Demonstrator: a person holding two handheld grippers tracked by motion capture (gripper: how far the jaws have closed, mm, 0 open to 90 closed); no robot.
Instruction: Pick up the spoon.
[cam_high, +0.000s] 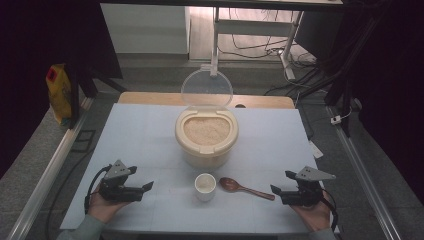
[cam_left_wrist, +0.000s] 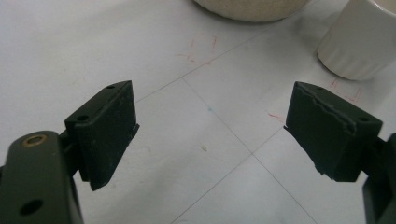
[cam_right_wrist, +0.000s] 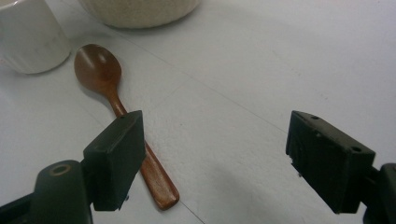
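Note:
A cream rice container (cam_high: 206, 134) stands mid-table with its clear lid (cam_high: 206, 89) tipped up behind it and rice inside. In front of it sit a small white cup (cam_high: 205, 186) and a brown wooden spoon (cam_high: 245, 188), bowl toward the cup. My left gripper (cam_high: 148, 186) rests low at the front left, open, nothing between its jaws; the cup (cam_left_wrist: 362, 39) lies ahead to its right. At the front right my right gripper (cam_high: 274, 190) is open too, just off the spoon's handle end. The spoon (cam_right_wrist: 119, 109) passes under its left jaw.
A pale sheet (cam_high: 140, 140) covers the table, marked with thin grid lines. A yellow bag (cam_high: 59, 92) stands off the table at the far left. Metal rails (cam_high: 47, 175) run along both sides, and cables lie on the floor behind.

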